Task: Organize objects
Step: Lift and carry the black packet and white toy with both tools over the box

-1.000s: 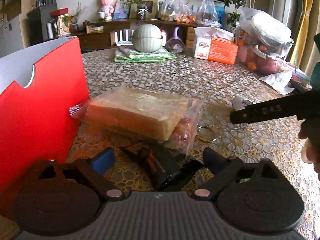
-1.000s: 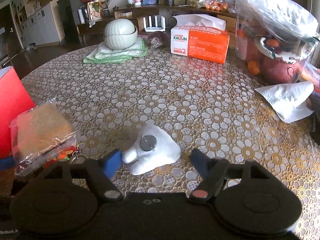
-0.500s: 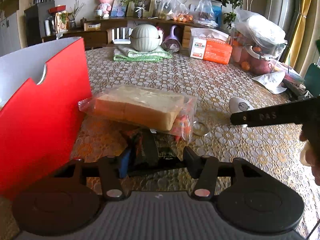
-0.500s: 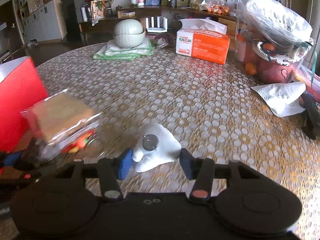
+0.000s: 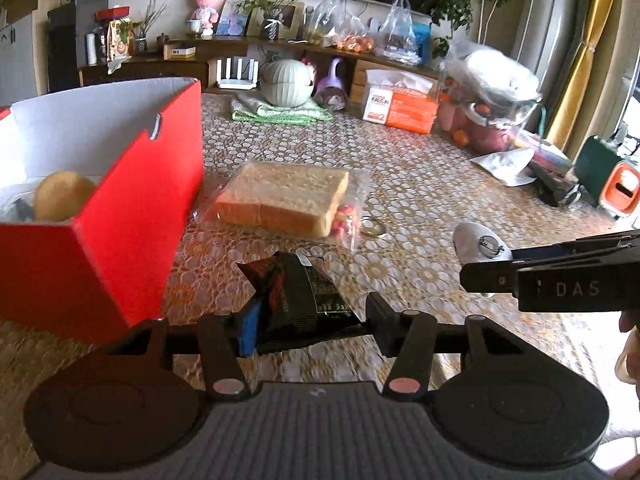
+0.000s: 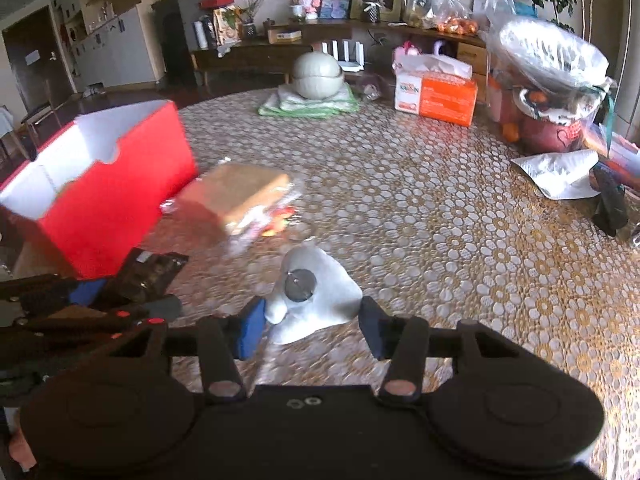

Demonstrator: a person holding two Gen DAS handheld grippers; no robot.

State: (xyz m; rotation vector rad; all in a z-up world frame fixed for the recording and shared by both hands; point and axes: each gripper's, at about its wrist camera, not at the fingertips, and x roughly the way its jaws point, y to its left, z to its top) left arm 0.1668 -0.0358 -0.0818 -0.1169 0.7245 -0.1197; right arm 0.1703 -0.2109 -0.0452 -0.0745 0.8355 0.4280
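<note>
A living room with a long sideboard of plants, bags and a pink toy lies behind a round tabletop (image 5: 420, 184) covered in a gold and white lace-pattern cloth. The red box (image 5: 132, 216) at the left of the tabletop serves as the landmark. Its white inside already holds a round yellowish item (image 5: 62, 196), with something dark beside it that is too small to name, so part of the sorting appears done.

Just right of the box, and nearer the camera, the left tool (image 5: 310, 326) is closed onto a dark snack packet (image 5: 304, 300), which looks raised off the cloth and tilted; it probably goes into the box next. Beyond the packet, touching or nearly touching the box's right wall, lies a bagged loaf of sliced bread (image 5: 284, 200) with something red and orange packed under it. A metal ring (image 5: 374, 226) rests on the cloth just right of the bag.

Further right of the box, the right tool (image 6: 310, 330) has its fingers drawn in around a white moulded object (image 6: 316, 298) with a grey round disc on top. Its pads sit at both sides of the piece, but whether they press it cannot be told from either view.

Well to the right and behind stand an orange tissue box (image 6: 436, 94) and stacked pale bowls (image 6: 318, 76). The bread, ring and white piece seem left to sort.
</note>
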